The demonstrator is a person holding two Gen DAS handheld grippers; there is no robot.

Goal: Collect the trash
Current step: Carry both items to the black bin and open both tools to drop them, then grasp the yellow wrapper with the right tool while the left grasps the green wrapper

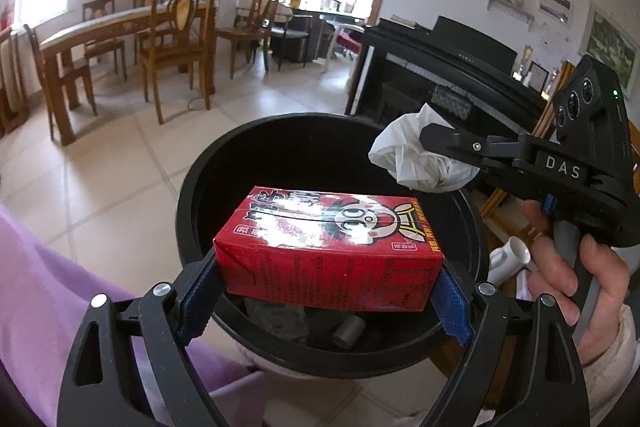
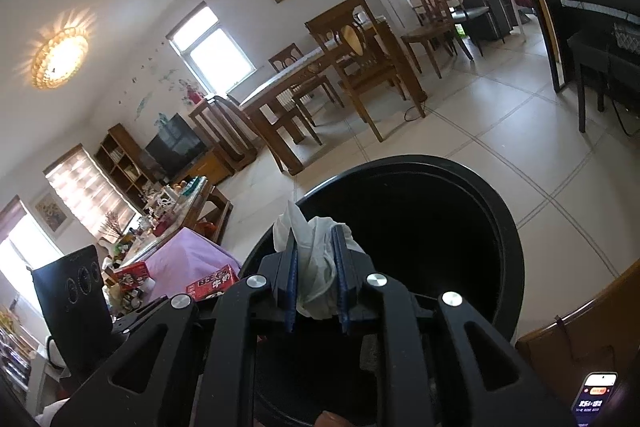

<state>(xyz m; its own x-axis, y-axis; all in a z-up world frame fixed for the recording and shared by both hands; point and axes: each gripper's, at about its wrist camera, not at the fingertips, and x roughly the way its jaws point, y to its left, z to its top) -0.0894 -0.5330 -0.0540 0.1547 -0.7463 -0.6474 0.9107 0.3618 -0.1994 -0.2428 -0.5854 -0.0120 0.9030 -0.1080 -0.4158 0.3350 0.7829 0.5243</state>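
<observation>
My left gripper (image 1: 326, 277) is shut on a red drink carton (image 1: 328, 251) and holds it lengthwise over the open black trash bin (image 1: 200, 187). My right gripper (image 2: 316, 267) is shut on a crumpled white tissue (image 2: 314, 247) and holds it over the bin's near rim (image 2: 508, 227). In the left wrist view the right gripper (image 1: 436, 143) shows at the right with the tissue (image 1: 408, 155) above the bin's far right rim. Some grey trash (image 1: 348, 331) lies at the bottom of the bin. The carton also shows in the right wrist view (image 2: 212, 283).
A wooden dining table (image 1: 100, 31) with chairs stands across the tiled floor. A black piano (image 1: 440, 59) stands to the right of the bin. A purple cloth (image 1: 48, 291) lies at the left. A cluttered glass table (image 2: 160, 219) stands beyond it.
</observation>
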